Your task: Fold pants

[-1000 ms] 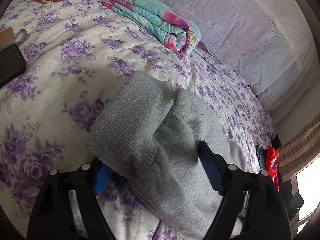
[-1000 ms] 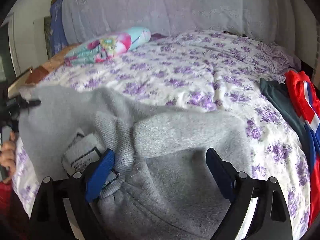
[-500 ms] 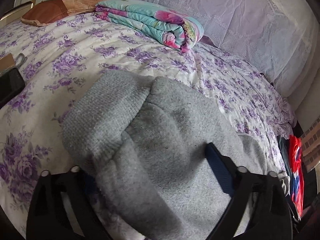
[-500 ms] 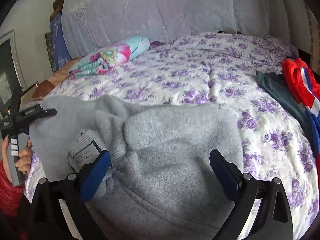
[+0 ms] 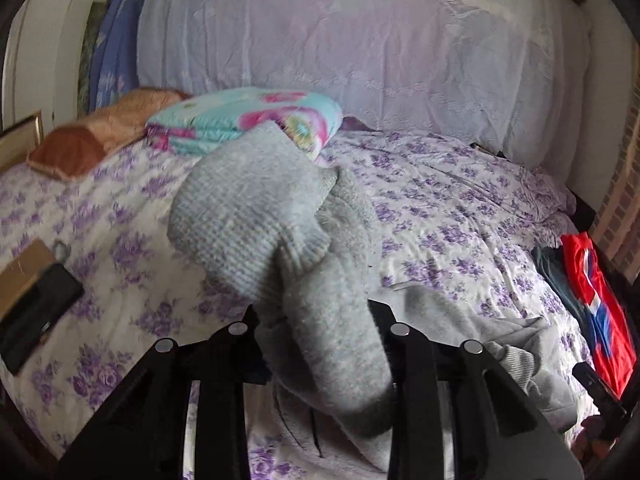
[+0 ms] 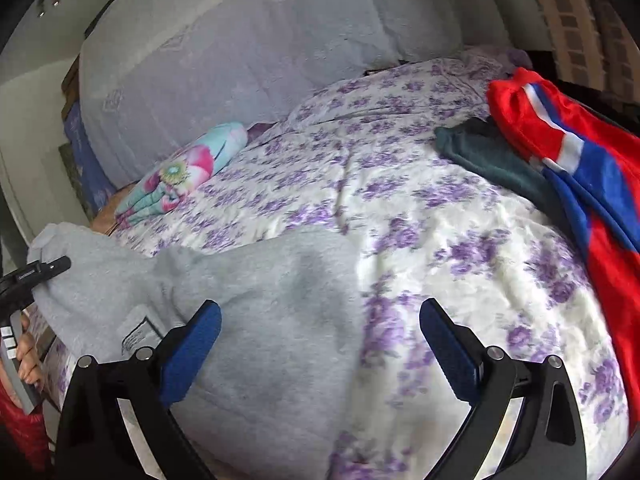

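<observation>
Grey sweatpants (image 5: 280, 232) lie on a bed with a purple floral cover (image 5: 460, 216). My left gripper (image 5: 320, 320) is shut on a bunched leg end of the pants and holds it lifted, the ribbed cuff hanging over forward. In the right wrist view the grey pants (image 6: 272, 320) spread over the bed's near left part, a label patch showing. My right gripper (image 6: 320, 332) is open and empty just above the pants' right edge. The left gripper shows there at the far left (image 6: 40, 272), holding grey cloth.
A folded teal and pink blanket (image 5: 248, 116) and an orange pillow (image 5: 100, 136) lie at the bed's back left. A red and blue garment (image 6: 568, 160) and a dark green one (image 6: 492, 160) lie at the right edge. A black phone (image 5: 36, 320) lies at the left.
My left gripper closed on the pants leg and lifted it up. My right gripper stayed open and drew back to the right, off most of the cloth.
</observation>
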{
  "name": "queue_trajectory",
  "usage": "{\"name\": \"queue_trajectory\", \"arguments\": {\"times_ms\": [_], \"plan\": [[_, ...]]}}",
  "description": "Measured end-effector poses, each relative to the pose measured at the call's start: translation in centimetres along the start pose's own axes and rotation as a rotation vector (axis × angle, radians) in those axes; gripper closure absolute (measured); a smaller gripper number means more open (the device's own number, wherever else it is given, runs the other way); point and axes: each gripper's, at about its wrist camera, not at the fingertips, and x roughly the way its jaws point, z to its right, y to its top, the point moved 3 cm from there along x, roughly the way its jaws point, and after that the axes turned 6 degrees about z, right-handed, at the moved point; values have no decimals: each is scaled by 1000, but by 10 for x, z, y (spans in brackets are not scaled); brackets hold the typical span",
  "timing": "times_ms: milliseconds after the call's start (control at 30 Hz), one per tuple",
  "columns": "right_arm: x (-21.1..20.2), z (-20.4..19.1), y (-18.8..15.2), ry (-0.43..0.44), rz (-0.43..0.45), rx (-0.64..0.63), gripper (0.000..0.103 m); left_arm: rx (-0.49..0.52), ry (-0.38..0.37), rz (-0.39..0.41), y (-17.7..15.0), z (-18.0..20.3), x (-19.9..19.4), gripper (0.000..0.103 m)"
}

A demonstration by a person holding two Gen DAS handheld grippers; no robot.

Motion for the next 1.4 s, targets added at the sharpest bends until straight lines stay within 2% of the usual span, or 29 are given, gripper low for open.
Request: {"name": "queue_trajectory", "arguments": {"times_ms": [133, 200, 233, 300, 367, 433, 533, 567, 600, 633, 733, 767, 867, 967, 1067, 1133, 1200, 1267, 1300, 1333, 1400], "plan": [[-15, 45, -6, -14, 54, 193, 3, 220, -104, 82, 11, 97, -25, 74], [-16, 59, -10, 28, 70, 267, 4, 321, -175, 96, 0, 153, -31, 74], [-18, 61, -10, 46, 85, 283, 4, 378, -209, 89, -11, 180, -31, 73], [-21, 62, -10, 48, 107, 279, 4, 543, -232, 32, -45, 229, -21, 54], [-19, 61, -10, 51, 107, 276, 4, 661, -226, -45, -81, 254, -9, 53], [-19, 62, -10, 61, 113, 281, 4, 680, -212, -61, -100, 252, -7, 53], [-17, 63, -10, 63, 109, 281, 4, 648, -221, -40, -97, 233, -24, 47], [-15, 62, -10, 59, 107, 277, 4, 631, -251, -47, -93, 226, -30, 35], [-15, 61, -10, 55, 104, 272, 4, 621, -285, -55, -91, 223, -34, 15], [-15, 60, -9, 54, 103, 267, 4, 603, -332, -54, -88, 221, -39, 4], [-15, 59, -9, 68, 111, 265, 4, 563, -433, -14, -89, 223, -56, 5], [-16, 60, -9, 76, 117, 270, 4, 568, -442, -1, -90, 226, -60, 5], [-22, 61, -10, 95, 142, 279, 4, 544, -392, 44, -84, 221, -62, 5], [-27, 50, -5, 94, 140, 234, 4, 465, -324, 18, -66, 192, -48, 5], [-34, 18, 14, 108, 175, 106, 4, 353, -224, -37, -44, 155, -24, 5], [-41, -9, 31, 154, 212, 42, 4, 295, -219, -67, -37, 142, -12, 5], [-42, -34, 46, 183, 219, -25, 4, 313, -238, -113, -43, 146, 0, 5], [-36, -56, 54, 163, 207, -105, 4, 377, -279, -169, -64, 164, 8, 5], [-29, -64, 53, 123, 179, -161, 4, 425, -306, -198, -79, 177, 10, 5], [-20, -69, 47, 70, 132, -224, 4, 468, -296, -198, -94, 186, 10, 5], [8, -64, 24, -52, -5, -344, 4, 537, -262, -157, -121, 200, 7, 5]]}}
